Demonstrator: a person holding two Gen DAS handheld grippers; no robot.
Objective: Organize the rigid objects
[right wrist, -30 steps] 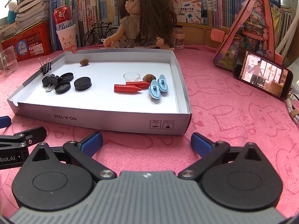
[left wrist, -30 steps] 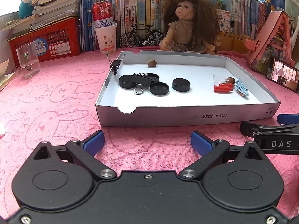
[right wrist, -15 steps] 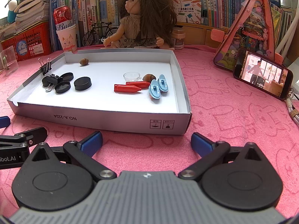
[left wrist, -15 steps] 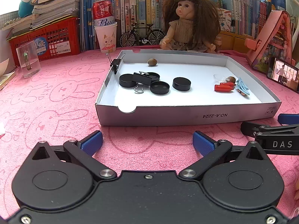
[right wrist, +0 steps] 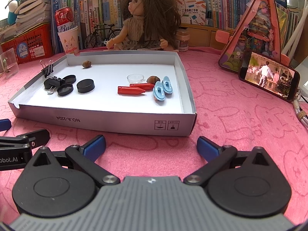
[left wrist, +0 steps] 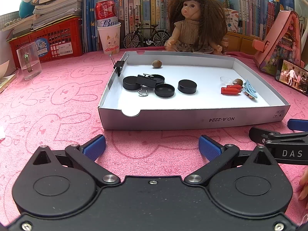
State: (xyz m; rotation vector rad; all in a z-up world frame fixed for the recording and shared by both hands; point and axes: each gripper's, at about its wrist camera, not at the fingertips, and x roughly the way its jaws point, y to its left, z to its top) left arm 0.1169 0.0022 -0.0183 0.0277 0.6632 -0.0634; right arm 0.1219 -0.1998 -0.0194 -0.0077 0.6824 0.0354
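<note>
Both tools sit low over the pink bunny-print cloth [left wrist: 57, 96], short of the near wall of the shallow white cardboard tray [left wrist: 192, 118]. The left gripper [left wrist: 152, 147] has its blue-padded fingers spread wide with nothing between them; the right gripper [right wrist: 151, 146] is spread wide and empty too. Inside the tray, four round black caps [left wrist: 187, 86] and a black binder clip [left wrist: 146, 81] cluster toward its left side. Two red crayon-shaped pieces [right wrist: 131, 90], two small blue doll shoes [right wrist: 162, 89], a clear little dish [right wrist: 135, 78] and a brown nut [right wrist: 153, 79] lie near its right wall.
</note>
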